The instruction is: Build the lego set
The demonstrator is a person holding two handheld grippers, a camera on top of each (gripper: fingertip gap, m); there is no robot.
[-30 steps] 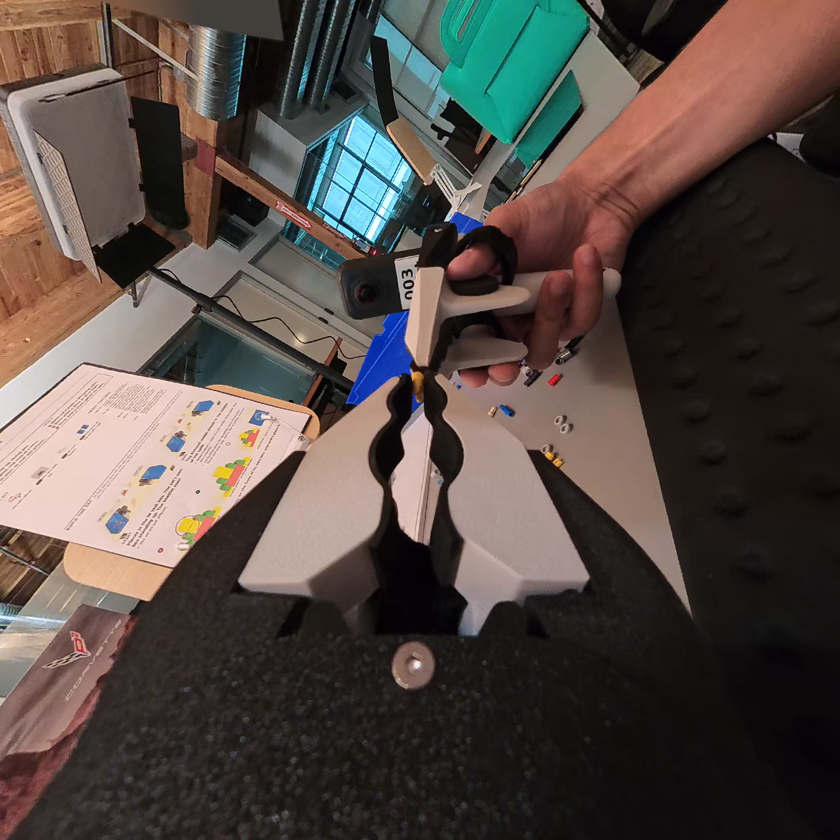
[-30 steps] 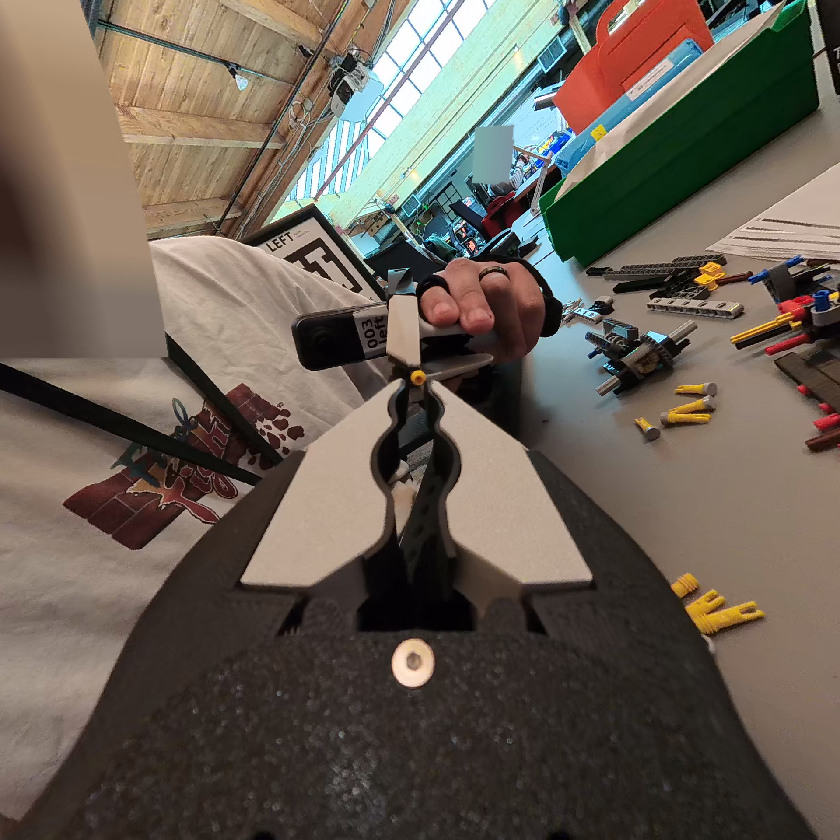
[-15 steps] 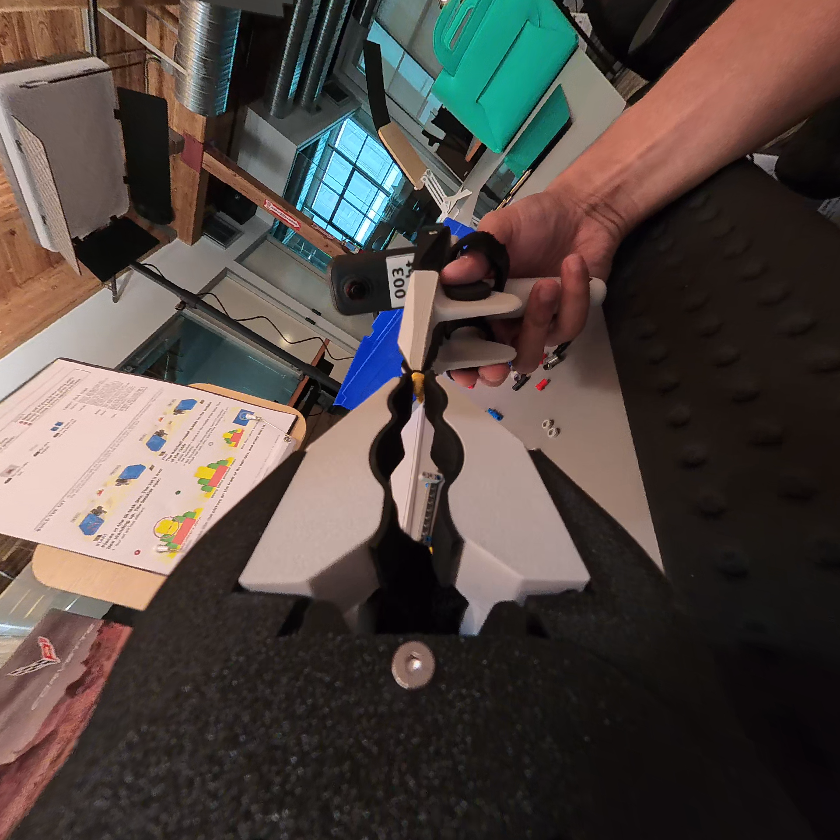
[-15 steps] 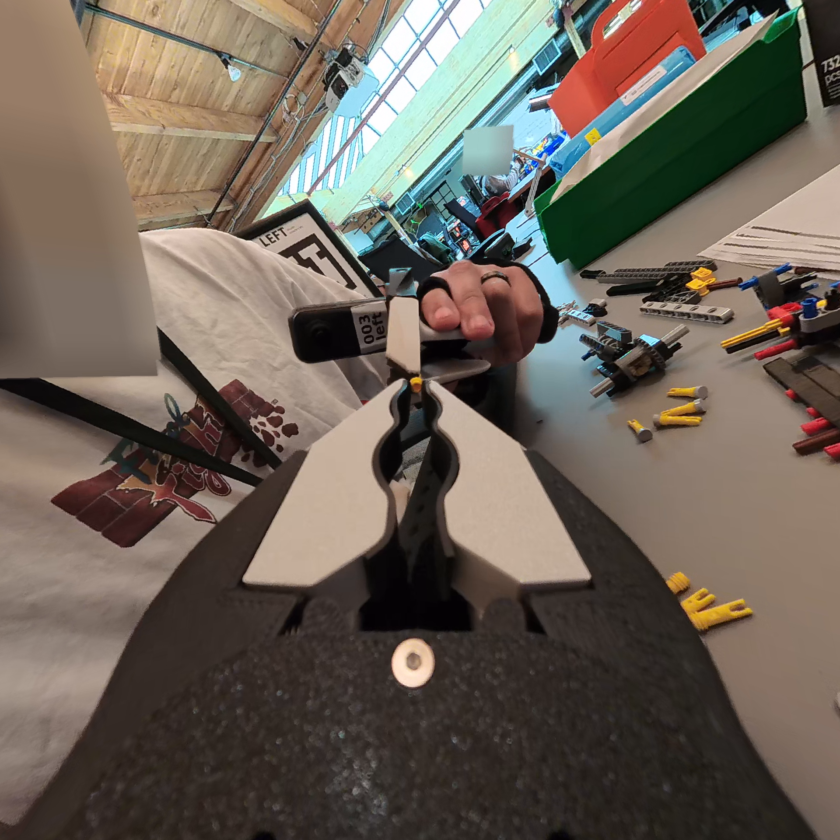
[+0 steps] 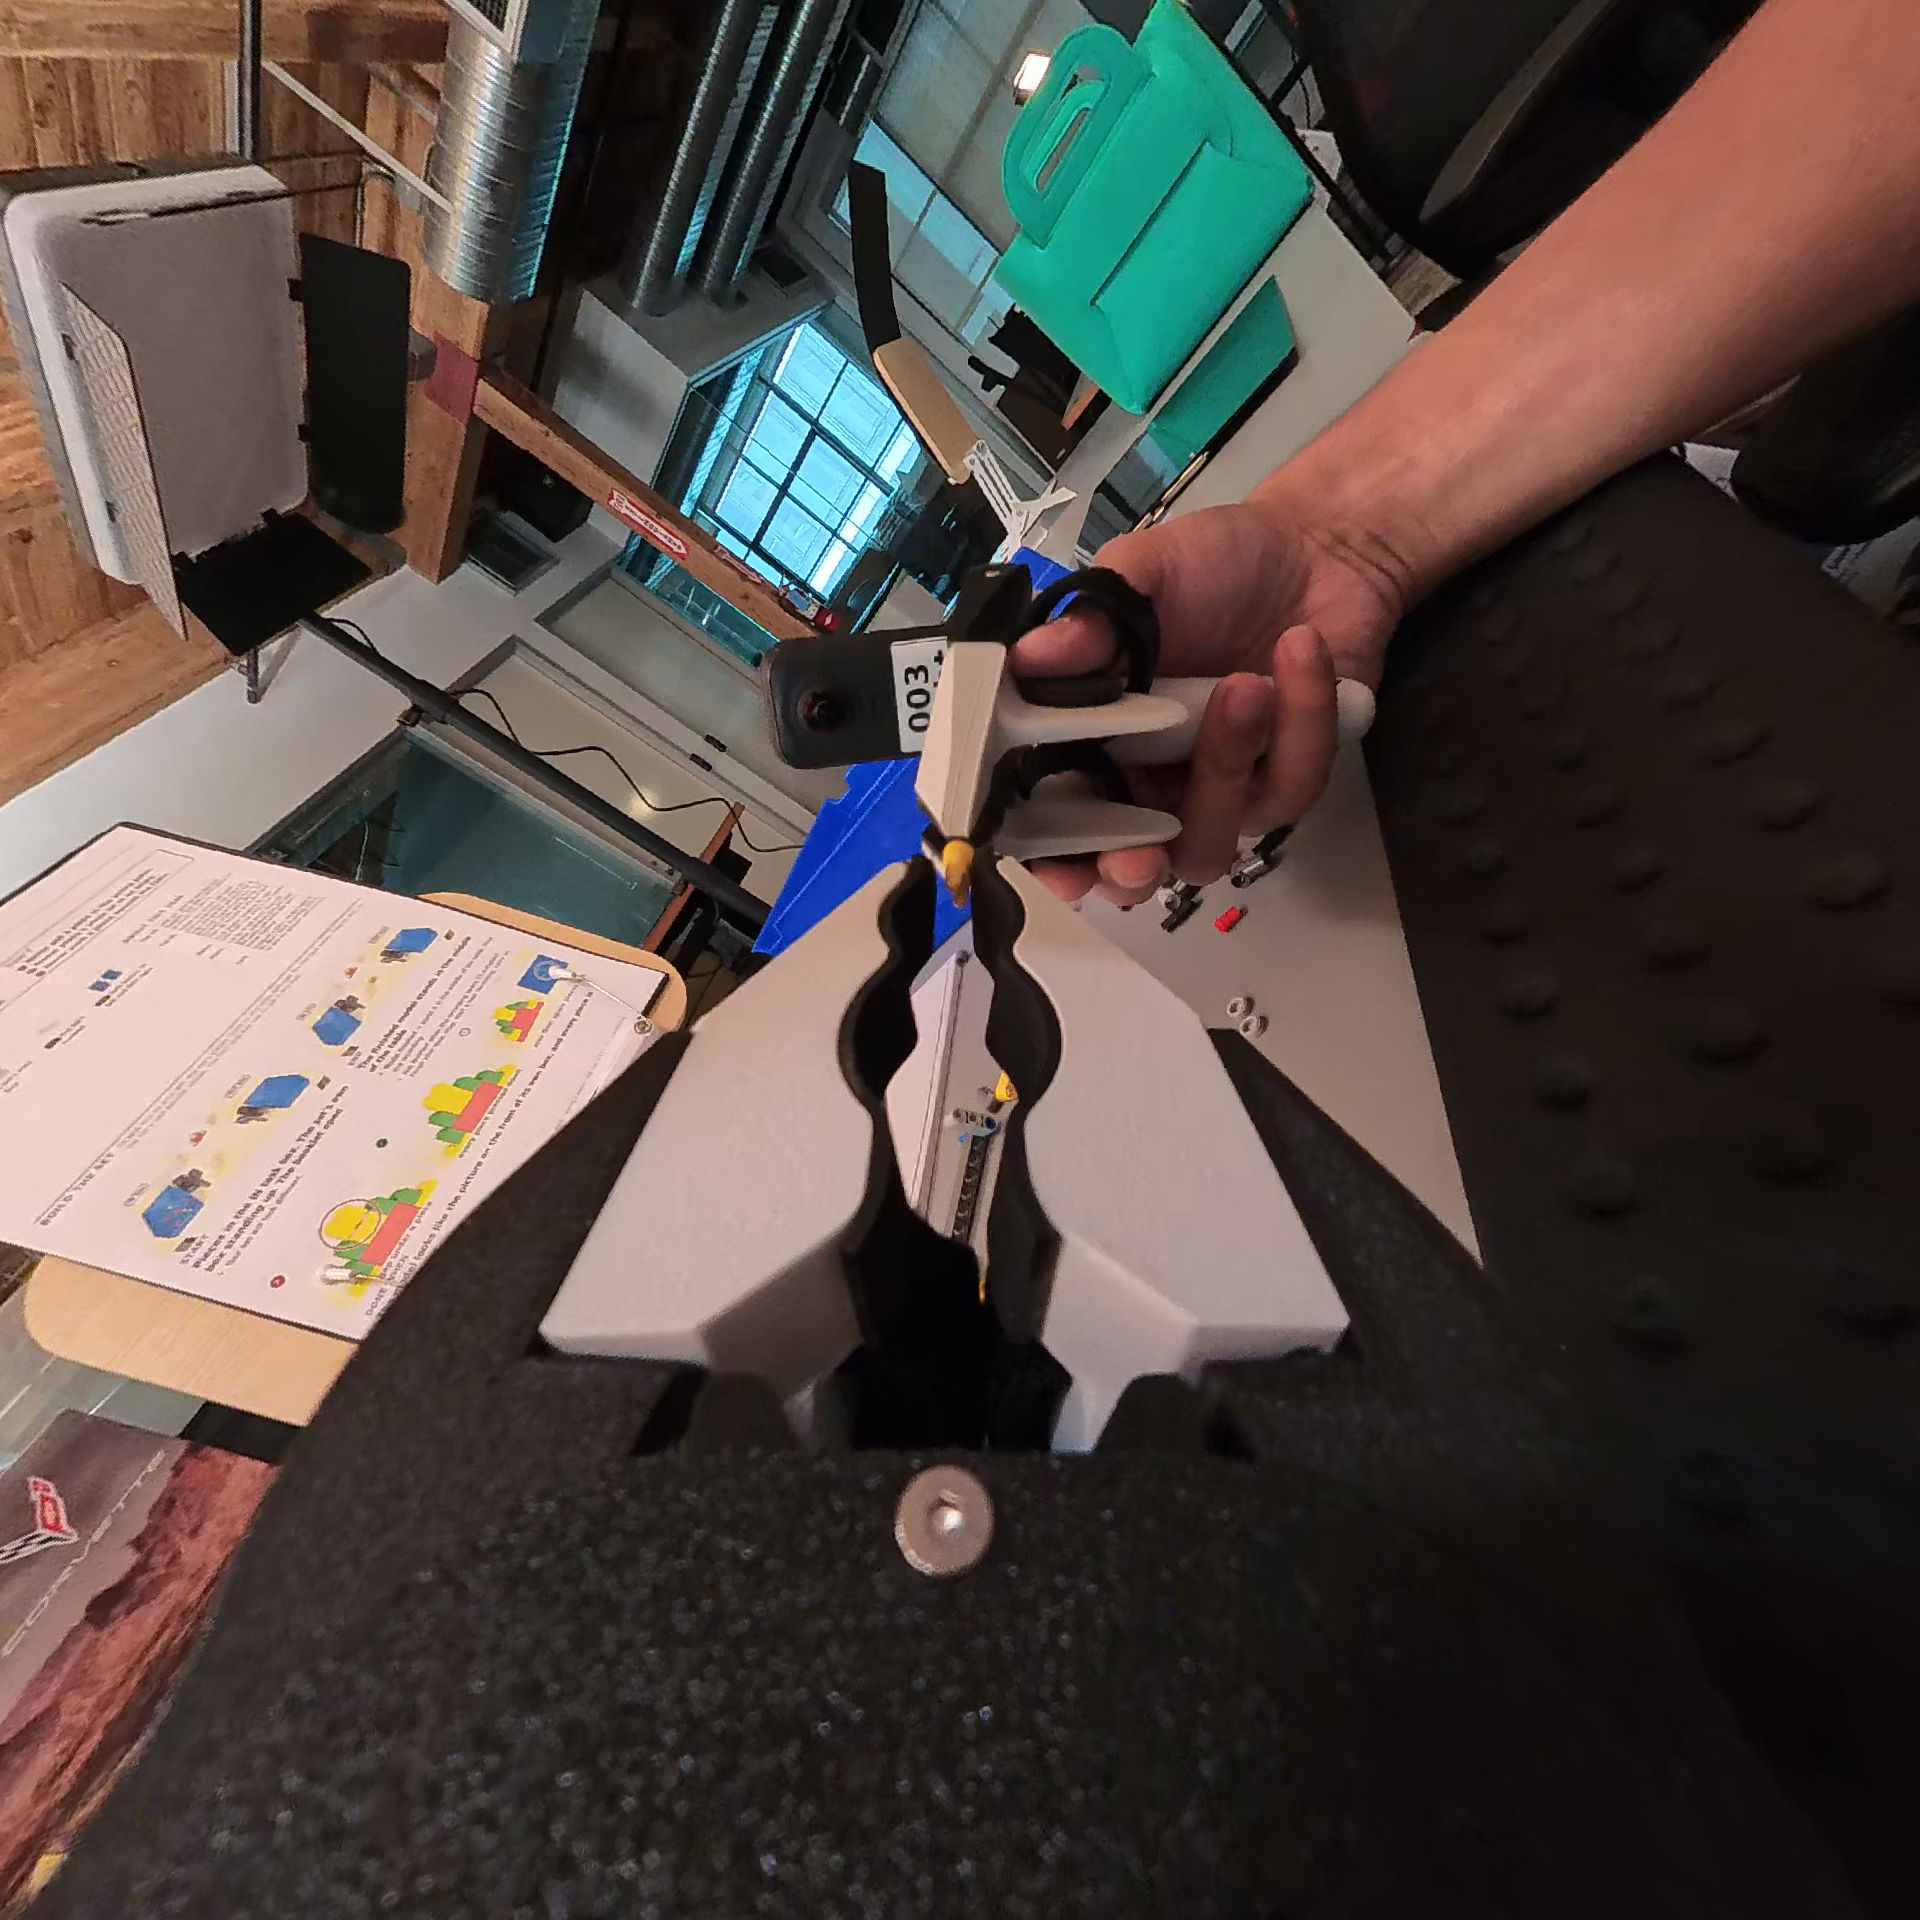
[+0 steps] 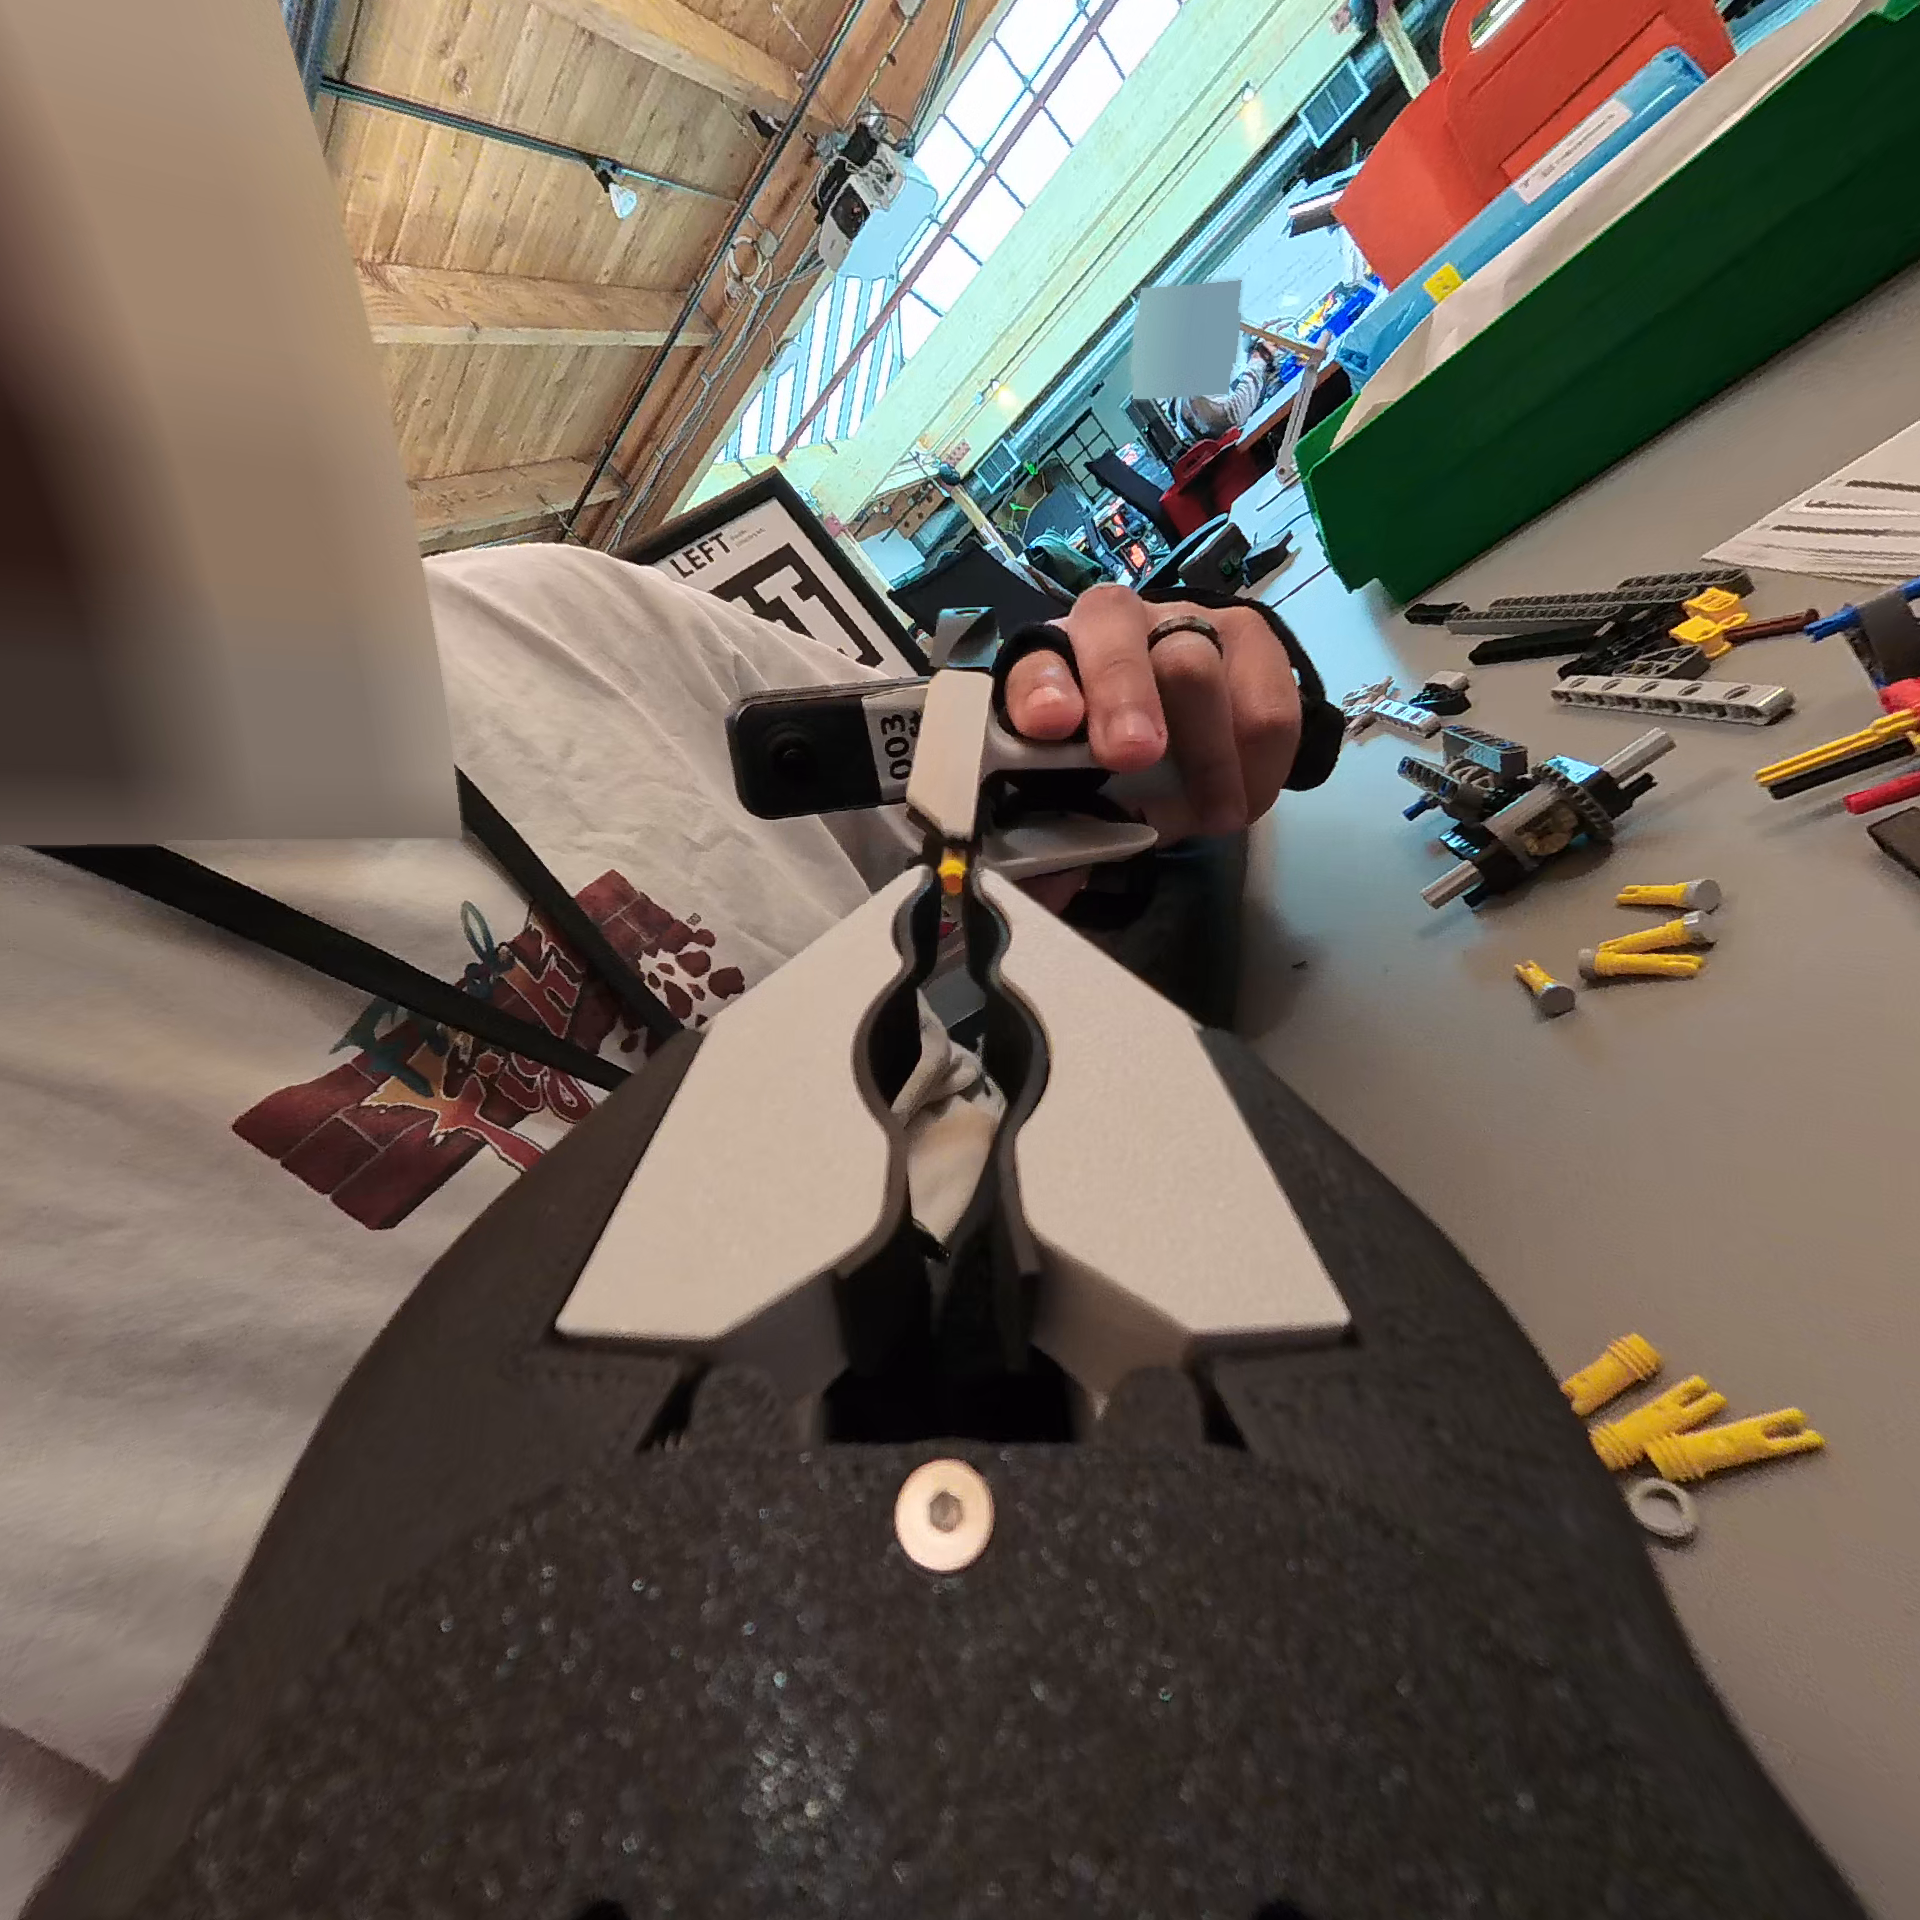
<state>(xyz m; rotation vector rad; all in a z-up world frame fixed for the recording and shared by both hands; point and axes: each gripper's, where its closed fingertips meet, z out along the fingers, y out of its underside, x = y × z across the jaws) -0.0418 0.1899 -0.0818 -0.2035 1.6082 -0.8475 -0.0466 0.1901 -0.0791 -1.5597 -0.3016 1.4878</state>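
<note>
My two grippers meet tip to tip in the air, above the grey table's [image 6: 1558, 1143] near edge. A small yellow pin [image 5: 956, 871] sits between the tips; it also shows in the right wrist view [image 6: 948, 862]. My left gripper [image 5: 954, 894] is shut, its tips pinching one end of the pin. My right gripper [image 6: 948, 883] is shut on the other end. The right gripper shows in a hand in the left wrist view [image 5: 961, 748], the left one in the right wrist view [image 6: 945, 758]. A grey holed beam [image 5: 971, 1153] shows through the left jaws' gap.
Loose yellow pins [image 6: 1652, 945] and more [image 6: 1683, 1423], a geared assembly [image 6: 1527, 821] and beams [image 6: 1662, 698] lie on the table. A green bin [image 6: 1610, 436] stands behind. An instruction sheet [image 5: 291, 1091] and small parts [image 5: 1228, 920] show on the left side.
Both grippers stay tip to tip on the yellow pin. The left wrist view has tilted a little, and the grey beam has come into sight through its jaws.
</note>
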